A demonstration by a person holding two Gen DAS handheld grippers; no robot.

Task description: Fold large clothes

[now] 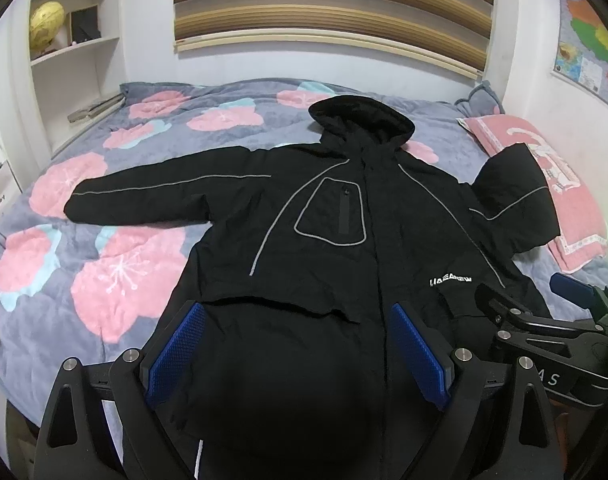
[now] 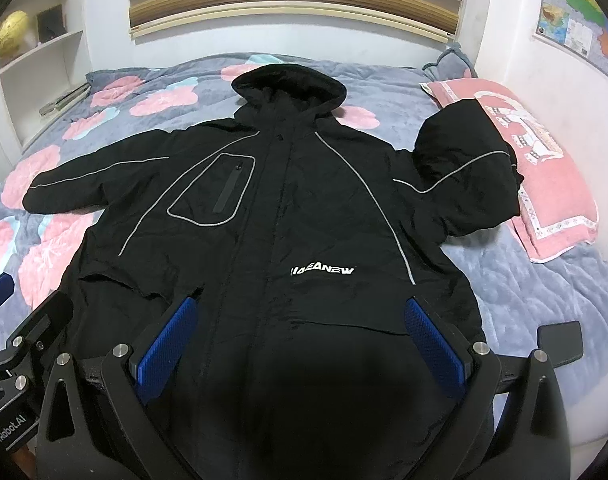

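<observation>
the black hooded jacket [image 1: 344, 216] lies face up and zipped on the floral bedspread [image 1: 116, 240], hood toward twelve o'clock and hem toward six. one sleeve [image 1: 152, 196] stretches flat out to nine o'clock. the other sleeve [image 2: 464, 172], at about two o'clock in the right wrist view, bends upward and its cuff end rests on the pink pillow [image 2: 552, 184]. no fold is visible in the body or the flat sleeve, so the task looks to be at its very start, with every fold apparently left to do: both sleeves in, then the body doubled.

the left gripper [image 1: 300, 312] hovers over the lower front of the jacket, its blue pads wide apart with nothing between them but the cloth below; whether they touch it cannot be told. the right gripper [image 2: 304, 308] stands likewise, jaws spread over the hem region just under the white lettering [image 2: 323, 270], gripping nothing. both sit at the six o'clock end of the garment, side by side, each showing at the edge of the other's view.

beyond the bed, a shelf with a yellow globe [image 1: 46, 24] stands at ten o'clock, and a map [image 1: 592, 52] hangs at two.
</observation>
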